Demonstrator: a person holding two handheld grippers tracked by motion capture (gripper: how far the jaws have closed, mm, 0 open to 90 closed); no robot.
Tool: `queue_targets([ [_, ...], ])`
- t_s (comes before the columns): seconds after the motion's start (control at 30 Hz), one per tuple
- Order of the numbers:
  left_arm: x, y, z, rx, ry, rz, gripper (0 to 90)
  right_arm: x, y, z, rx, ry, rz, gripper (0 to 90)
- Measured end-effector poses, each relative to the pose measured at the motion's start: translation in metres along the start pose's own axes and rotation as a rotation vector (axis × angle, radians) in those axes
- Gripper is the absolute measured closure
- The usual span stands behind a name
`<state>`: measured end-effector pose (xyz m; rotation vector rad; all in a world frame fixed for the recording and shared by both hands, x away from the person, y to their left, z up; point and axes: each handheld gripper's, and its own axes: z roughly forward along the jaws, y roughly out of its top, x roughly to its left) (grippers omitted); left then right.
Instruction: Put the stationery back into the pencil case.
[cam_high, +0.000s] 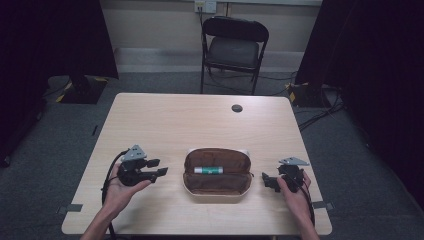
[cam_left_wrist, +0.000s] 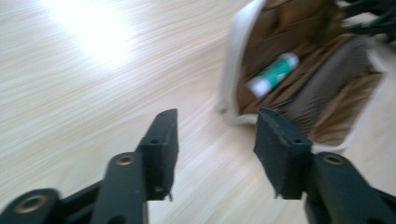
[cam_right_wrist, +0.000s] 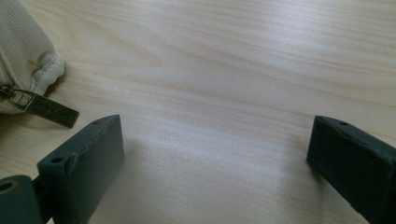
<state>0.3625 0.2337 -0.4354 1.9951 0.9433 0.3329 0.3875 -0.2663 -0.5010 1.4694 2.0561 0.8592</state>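
An open cream pencil case (cam_high: 217, 175) with a brown lining lies on the wooden table (cam_high: 200, 120), near its front edge. Inside rests a green and white tube (cam_high: 208, 170), like a glue stick (cam_left_wrist: 273, 74). My left gripper (cam_high: 159, 167) hovers just left of the case, open and empty, its jaws pointing at the case (cam_left_wrist: 233, 70). My right gripper (cam_high: 266, 181) sits just right of the case, open wide over bare wood. The case's corner (cam_right_wrist: 23, 56) and its metal zipper pull (cam_right_wrist: 49, 110) lie beside the right gripper's left jaw.
A dark round grommet (cam_high: 237, 108) sits in the table near its far edge. A black folding chair (cam_high: 233, 50) stands beyond the table. Cables run across the grey floor at the right (cam_high: 320, 112).
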Motion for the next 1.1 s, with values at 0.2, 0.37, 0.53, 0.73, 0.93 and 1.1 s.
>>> queue_targets([
  [0.2, 0.019, -0.022, -0.009, 0.017, 0.080, -0.066, 35.9, 0.000, 0.000, 0.000, 0.000, 0.000, 0.000, 2.8],
  [0.37, 0.032, -0.035, -0.014, 0.039, 0.151, -0.116, 25.9, 0.000, 0.000, 0.000, 0.000, 0.000, 0.000, 2.8],
  [0.53, 0.051, -0.048, -0.014, 0.093, 0.233, -0.134, 17.0, 0.000, 0.000, 0.000, 0.000, 0.000, 0.000, 2.8],
  [0.73, 0.061, -0.058, -0.009, 0.147, 0.330, -0.141, 17.4, 0.000, 0.000, 0.000, 0.000, 0.000, 0.000, 2.8],
  [0.93, 0.063, -0.064, 0.001, 0.173, 0.336, -0.141, 14.8, 0.000, 0.000, 0.000, 0.000, 0.000, -0.001, 2.8],
  [1.1, 0.063, -0.070, 0.007, 0.118, 0.321, -0.119, 5.3, 0.000, 0.000, 0.000, 0.000, 0.001, -0.001, 2.8],
])
